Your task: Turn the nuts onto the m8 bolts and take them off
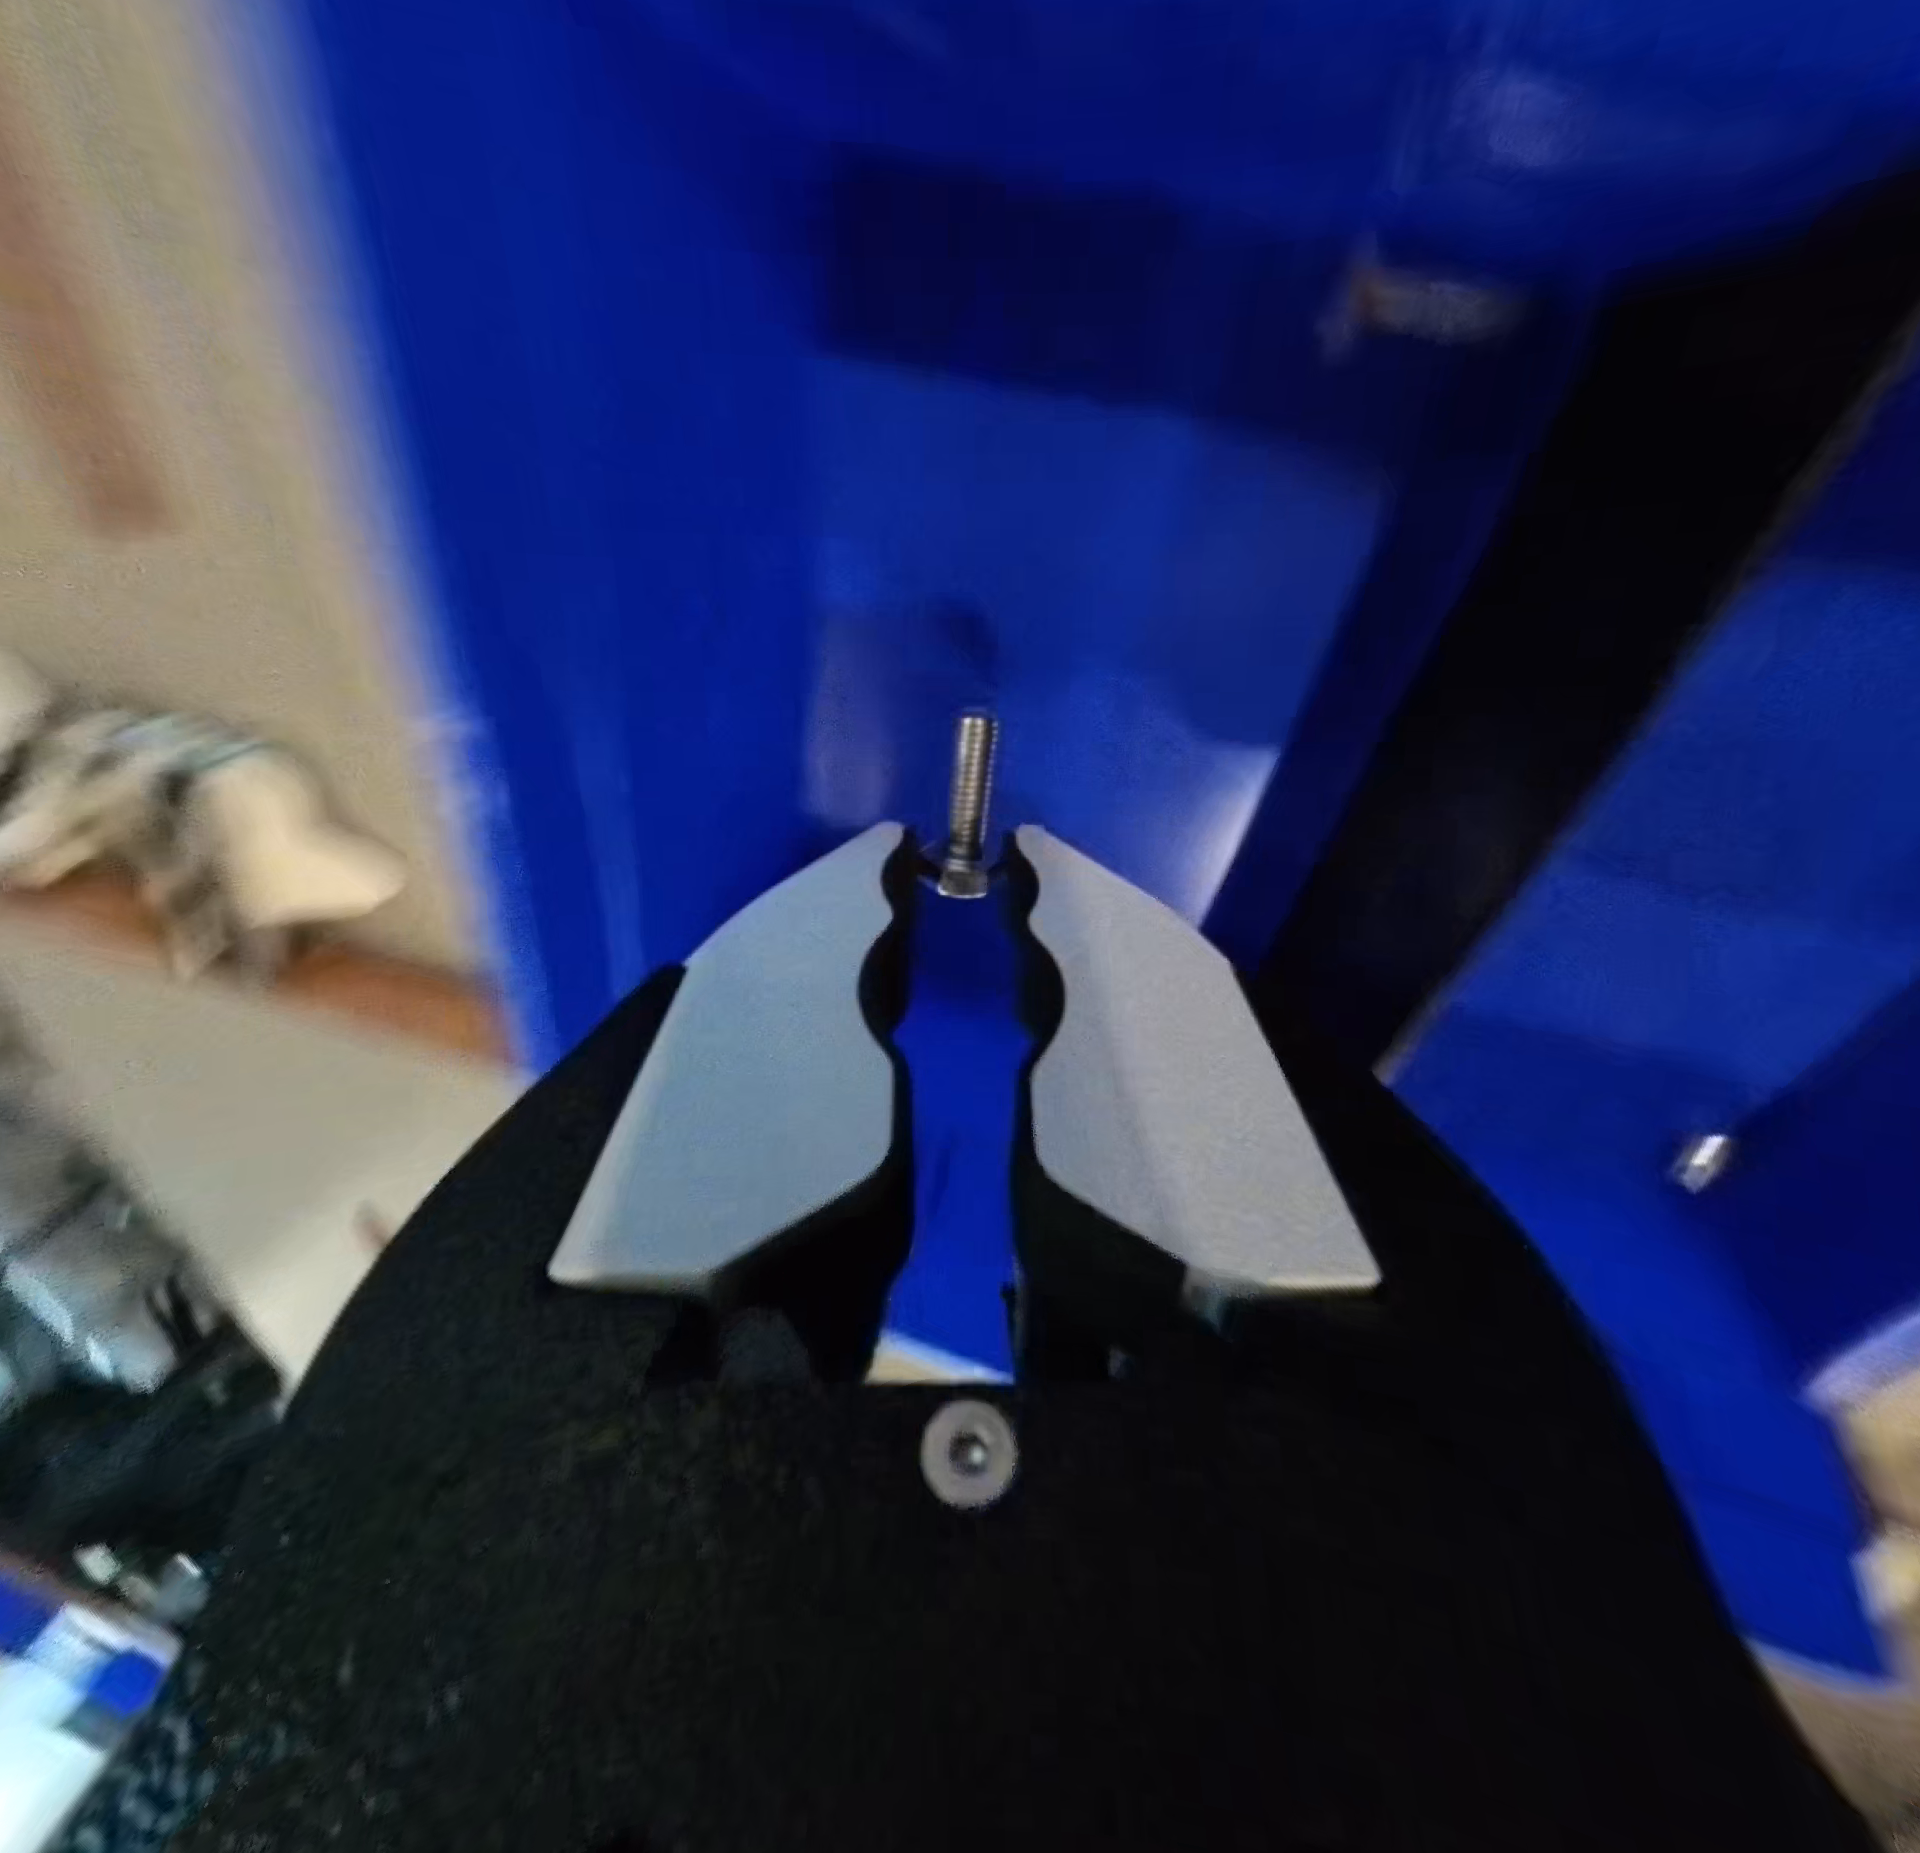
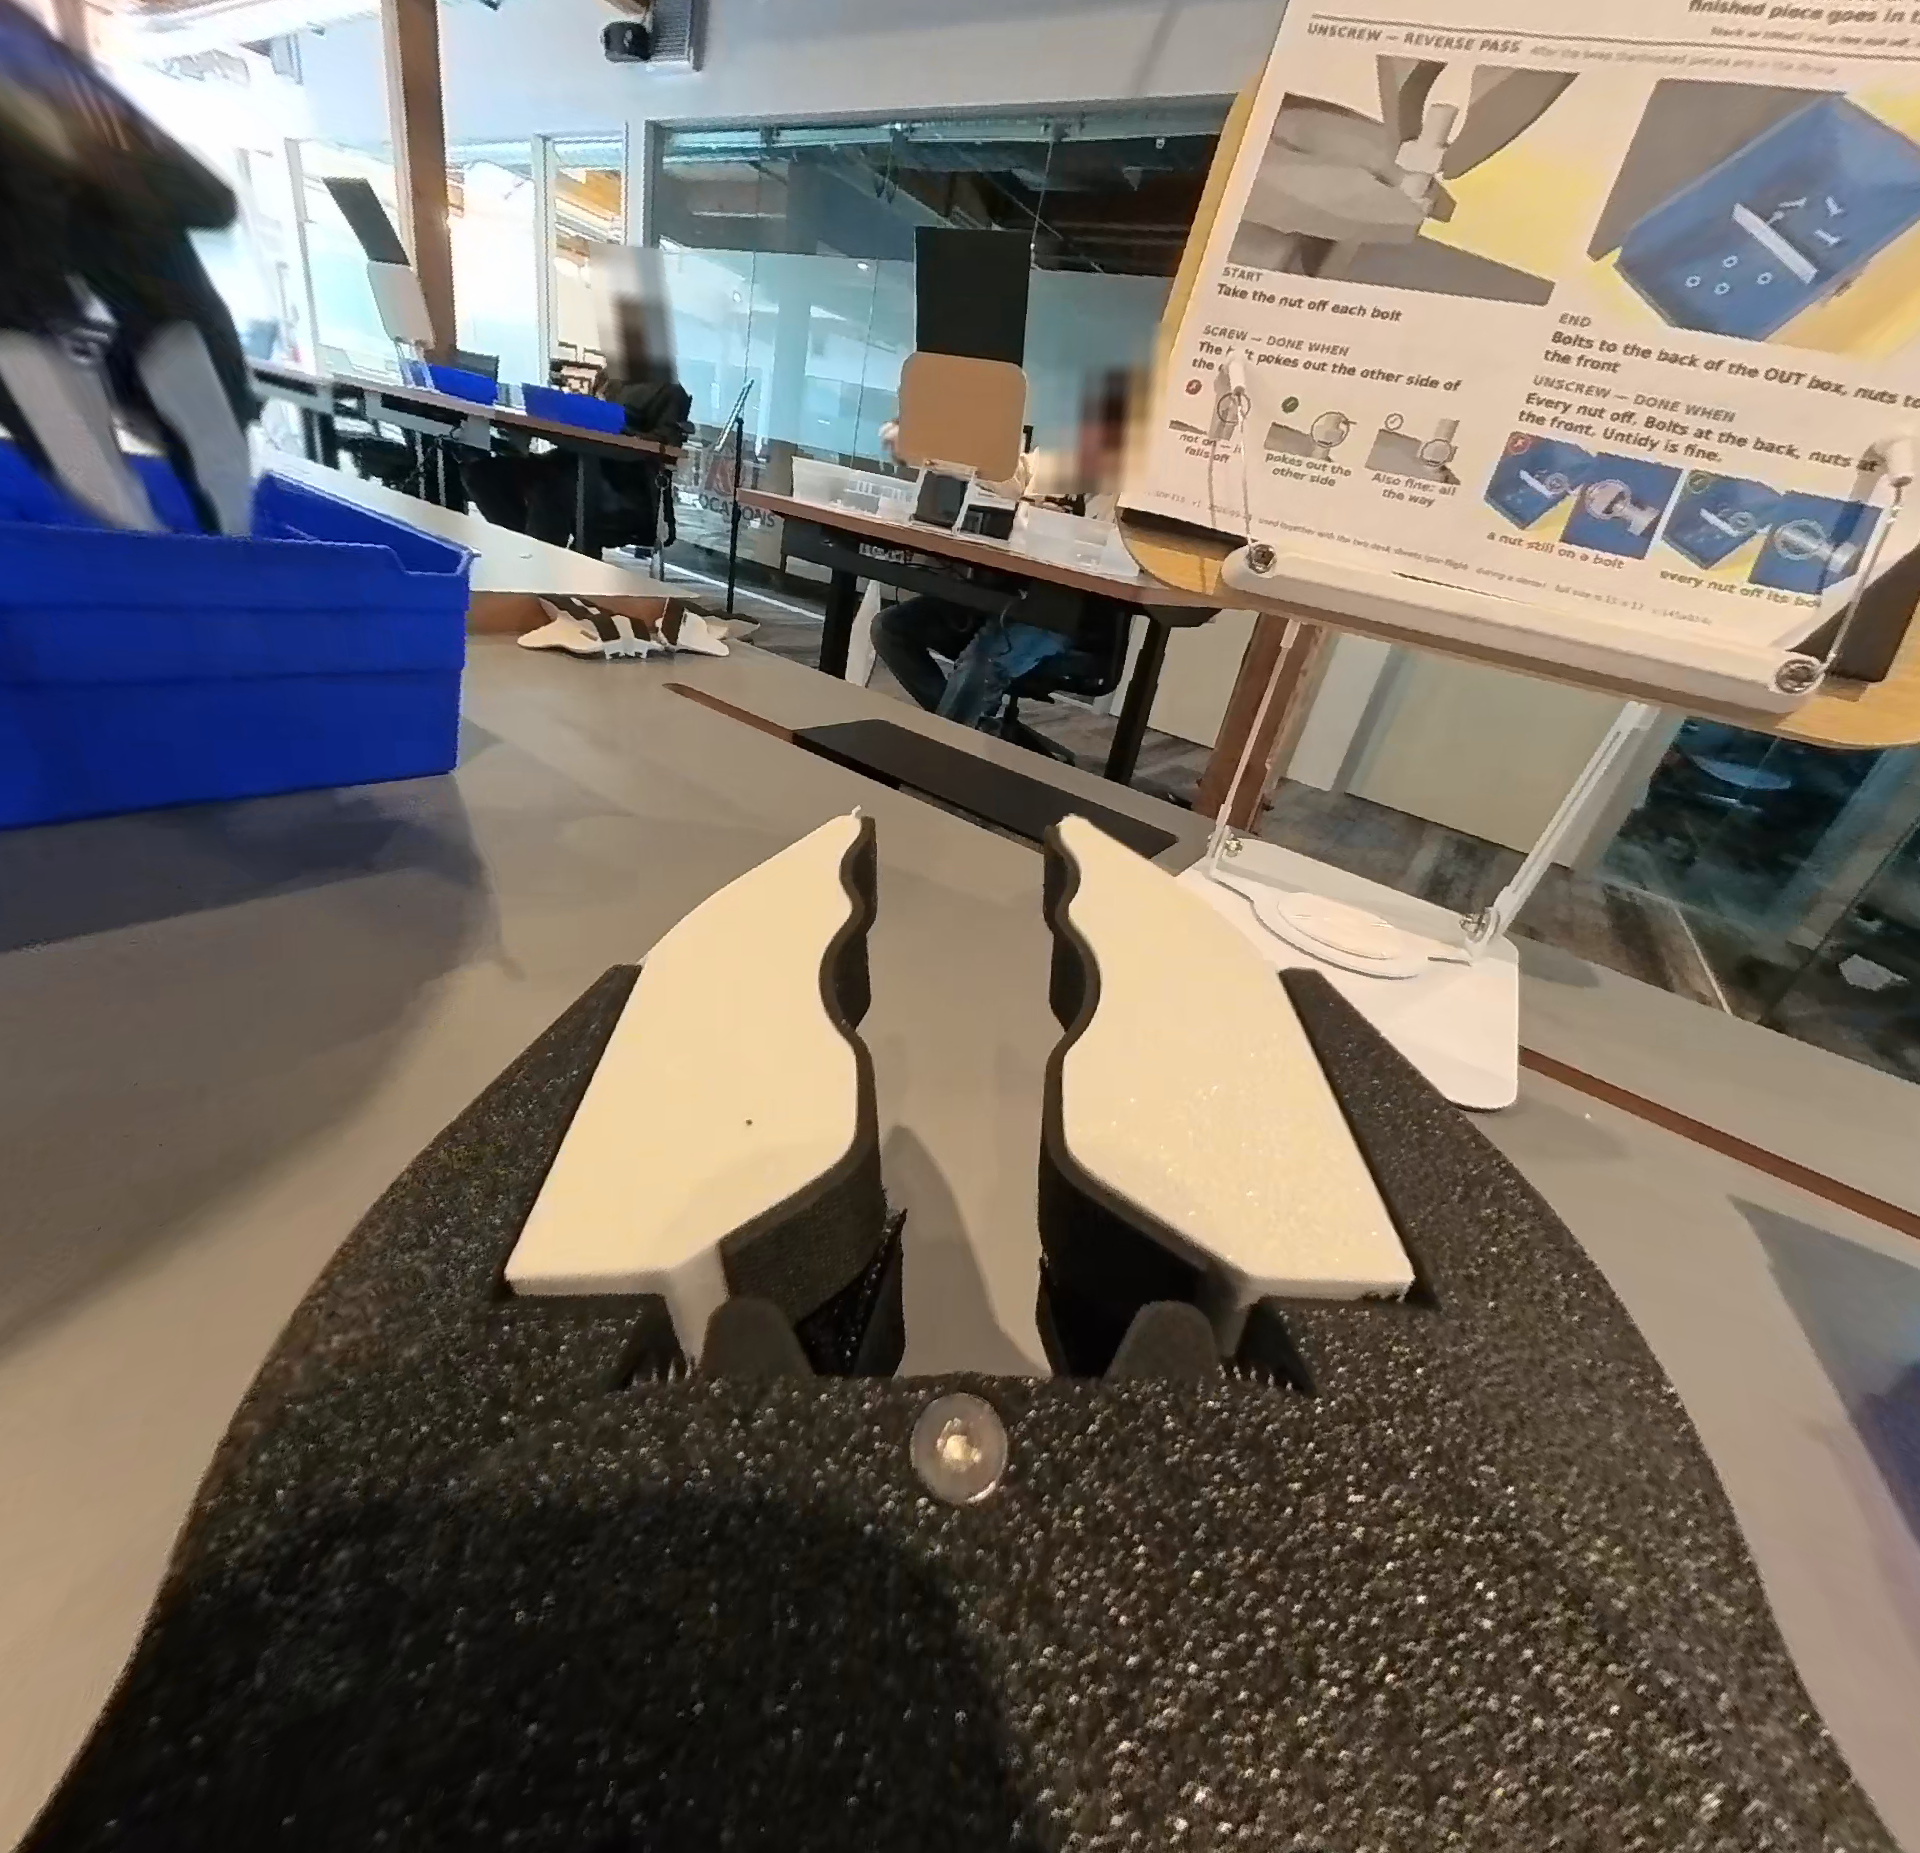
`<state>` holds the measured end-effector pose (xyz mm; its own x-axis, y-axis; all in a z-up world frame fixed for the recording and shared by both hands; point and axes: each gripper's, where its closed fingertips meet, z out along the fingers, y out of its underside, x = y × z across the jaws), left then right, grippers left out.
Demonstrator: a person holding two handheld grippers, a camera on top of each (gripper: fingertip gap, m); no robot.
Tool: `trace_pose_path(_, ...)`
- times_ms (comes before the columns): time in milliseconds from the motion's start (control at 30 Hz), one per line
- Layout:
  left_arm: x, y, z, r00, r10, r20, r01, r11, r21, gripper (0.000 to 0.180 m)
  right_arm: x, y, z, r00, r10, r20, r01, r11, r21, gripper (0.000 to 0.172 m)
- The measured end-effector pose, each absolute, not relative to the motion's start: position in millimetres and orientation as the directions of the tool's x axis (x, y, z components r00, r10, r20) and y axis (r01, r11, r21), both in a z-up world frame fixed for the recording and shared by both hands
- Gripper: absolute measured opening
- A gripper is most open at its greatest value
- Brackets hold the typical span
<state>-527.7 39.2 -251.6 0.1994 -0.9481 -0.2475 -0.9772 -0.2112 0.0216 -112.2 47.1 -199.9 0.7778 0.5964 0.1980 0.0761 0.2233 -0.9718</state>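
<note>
Setting: open office behind glass partitions, with a smooth grey table (image 2: 727,868) in front and people seated at desks beyond it.
Bins: glossy blue plastic bin (image 2: 208,650) stands on the table to the left; seen from the left wrist, its inside (image 1: 1039,453) fills the view, blurred.
Bolt: small silver bolt (image 1: 971,816), threaded shank pointing away and hex head nearest the camera, sits between the tips of the left gripper (image 1: 966,858) over the bin floor.
Left tool: jaws narrowly apart; dark slivers show on both sides of the head, so the pads do not look pressed on it and I judge it not gripped.
Right tool: right gripper (image 2: 961,868) hovers low over the bare table, jaws moderately open, nothing between them.
Nut: small silver piece (image 1: 1702,1161) lies in a neighbouring blue compartment; too blurred to say whether it is a nut.
Sheet: white instruction sheet (image 2: 1558,297) stands on a white stand at the right.
Materials: white hard finger shells with wavy black foam pads; black grainy gripper bodies.
Doing it well: centre the hex head in a scallop of the pads, close on its flats not the threads, and keep the shank clear for the nut.
</note>
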Motion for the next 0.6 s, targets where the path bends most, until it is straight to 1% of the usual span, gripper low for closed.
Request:
trace_pose_path(100,-500.0,33.3,-197.8,0.332,-0.841,-0.427,-0.943,-0.306,-0.130,0.015,-113.4,46.2,-199.0,0.777,0.594,0.209,0.080,0.236,-0.968,0.030)
trace_pose_path(167,-478.0,18.4,-163.5,0.453,-0.726,-0.518,-0.890,-0.401,-0.216,0.015,-116.0,45.1,-198.4,0.771,0.600,0.215,0.080,0.243,-0.967,0.029)
trace_pose_path(200,-463.0,4.3,-151.8,0.532,-0.681,-0.503,-0.846,-0.461,-0.270,0.015,-117.7,44.4,-198.0,0.767,0.604,0.218,0.079,0.248,-0.966,0.029)
trace_pose_path(233,-442.2,-13.2,-145.3,0.606,-0.660,-0.444,-0.796,-0.504,-0.335,0.015,-119.5,43.2,-197.6,0.761,0.610,0.222,0.079,0.253,-0.964,0.029)
trace_pose_path(300,-390.4,-43.8,-138.6,0.687,-0.657,-0.310,-0.707,-0.508,-0.491,0.015,-122.5,41.0,-197.2,0.751,0.617,0.235,0.085,0.263,-0.961,0.029)
trace_pose_path(333,-366.9,-56.1,-139.6,0.704,-0.660,-0.263,-0.673,-0.500,-0.545,0.015,-123.5,39.7,-196.7,0.747,0.619,0.240,0.086,0.269,-0.959,0.029)
trace_pose_path(367,-347.5,-65.6,-144.9,0.718,-0.656,-0.233,-0.647,-0.505,-0.571,0.015,-124.3,38.2,-196.0,0.744,0.622,0.245,0.086,0.274,-0.958,0.029)
trace_pose_path(500,-286.5,-79.6,-187.9,0.751,-0.637,-0.174,-0.597,-0.543,-0.590,0.015,-127.0,31.9,-193.2,0.732,0.622,0.278,0.103,0.302,-0.948,0.029)
trace_pose_path(567,-263.1,-77.4,-215.4,0.766,-0.634,-0.108,-0.567,-0.586,-0.579,0.015,-128.8,28.6,-191.8,0.726,0.627,0.283,0.099,0.312,-0.945,0.029)
trace_pose_path(600,-255.2,-77.6,-229.0,0.773,-0.629,-0.083,-0.560,-0.615,-0.555,0.015,-129.7,27.6,-191.5,0.723,0.631,0.281,0.096,0.312,-0.945,0.029)
